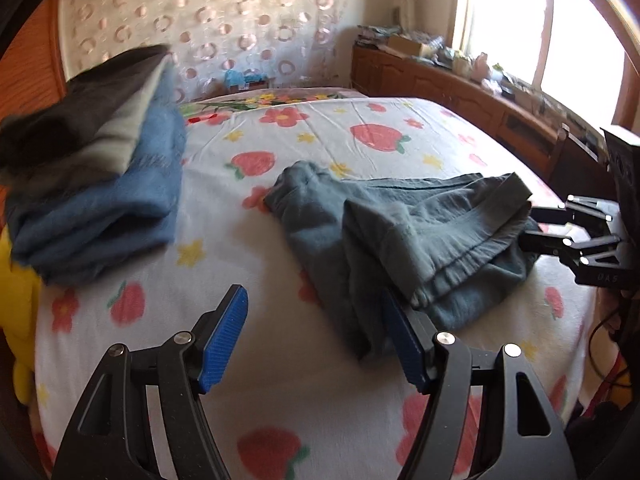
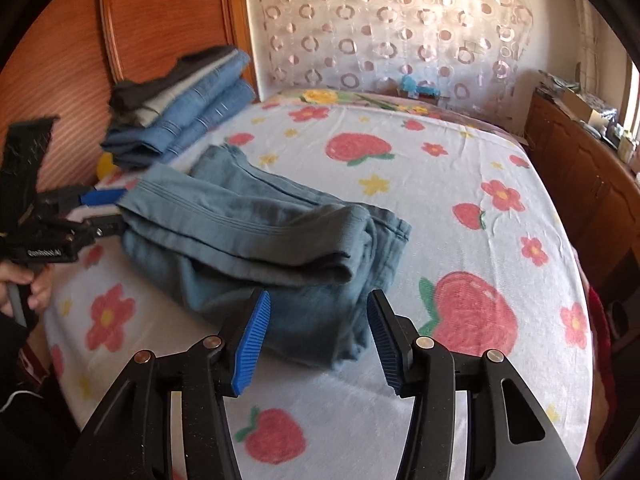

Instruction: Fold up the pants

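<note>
The grey-blue pants (image 1: 400,232) (image 2: 248,232) lie folded in a loose bundle on the strawberry-print bed sheet (image 1: 312,136) (image 2: 440,184). My left gripper (image 1: 312,312) stands open at the bundle's near left corner. A bit of fabric edge lies beside its right blue pad and is not pinched. My right gripper (image 2: 318,304) is open too. Its blue pads straddle the near end of the pants without pressing on them. Each gripper also shows in the other's view, the right gripper (image 1: 526,227) and the left gripper (image 2: 120,210) at opposite ends of the bundle.
A stack of folded jeans and dark clothes (image 1: 92,184) (image 2: 180,112) sits at the bed's far left. A wooden cabinet (image 1: 460,92) (image 2: 580,168) with clutter on top runs along the right under the window. A yellow object (image 1: 16,300) lies beside the bed. A hand (image 2: 24,284) holds the left gripper's handle.
</note>
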A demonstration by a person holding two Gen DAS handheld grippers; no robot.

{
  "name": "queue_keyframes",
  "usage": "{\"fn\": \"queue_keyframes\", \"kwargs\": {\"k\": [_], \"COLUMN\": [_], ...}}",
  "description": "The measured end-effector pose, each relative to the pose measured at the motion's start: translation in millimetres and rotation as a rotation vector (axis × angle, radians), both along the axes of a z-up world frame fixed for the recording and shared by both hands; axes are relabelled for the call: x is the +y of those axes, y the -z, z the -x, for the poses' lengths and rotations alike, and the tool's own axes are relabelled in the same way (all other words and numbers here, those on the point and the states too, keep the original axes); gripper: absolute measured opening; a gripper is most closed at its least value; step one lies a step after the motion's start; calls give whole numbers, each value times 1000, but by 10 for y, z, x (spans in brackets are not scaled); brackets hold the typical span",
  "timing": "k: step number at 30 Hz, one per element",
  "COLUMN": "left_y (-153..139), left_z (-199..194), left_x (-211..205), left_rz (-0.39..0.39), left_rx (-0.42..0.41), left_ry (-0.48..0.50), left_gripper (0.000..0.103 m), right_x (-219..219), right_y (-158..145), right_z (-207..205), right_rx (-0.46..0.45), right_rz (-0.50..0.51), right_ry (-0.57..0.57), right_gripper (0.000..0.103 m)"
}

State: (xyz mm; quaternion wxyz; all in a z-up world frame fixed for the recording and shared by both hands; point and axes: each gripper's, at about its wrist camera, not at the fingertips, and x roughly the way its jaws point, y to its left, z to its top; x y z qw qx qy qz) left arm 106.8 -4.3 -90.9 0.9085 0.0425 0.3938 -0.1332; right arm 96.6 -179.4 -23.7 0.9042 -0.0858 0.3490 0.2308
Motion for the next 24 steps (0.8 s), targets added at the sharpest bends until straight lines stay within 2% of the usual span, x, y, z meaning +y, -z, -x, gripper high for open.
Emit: {"fn": "queue_keyframes", "kwargs": {"k": [2, 4, 10, 16, 24], "left_y": [-39, -82, -198, -138, -65], "left_z": [-86, -167, -380, -606, -695], "left_x": [-55, -83, -63, -22, 50], "left_rz": [-36, -37, 12, 4, -6], "left_rx": [-14, -23, -36, -14, 1], "left_ry": [7, 18, -17, -72, -125], "left_gripper": [70, 70, 70, 70, 70], "right_x": [-12, 7, -39, -121, -160], "right_y": [7, -6, -100, -252, -217], "right_z": [-93, -155, -276, -281, -364], "right_rx": [11, 20, 17, -21, 10], "right_rz": [19, 16, 0, -33, -39], "right_ry": [38, 33, 32, 23, -50], "right_gripper": [52, 52, 52, 52, 52]}}
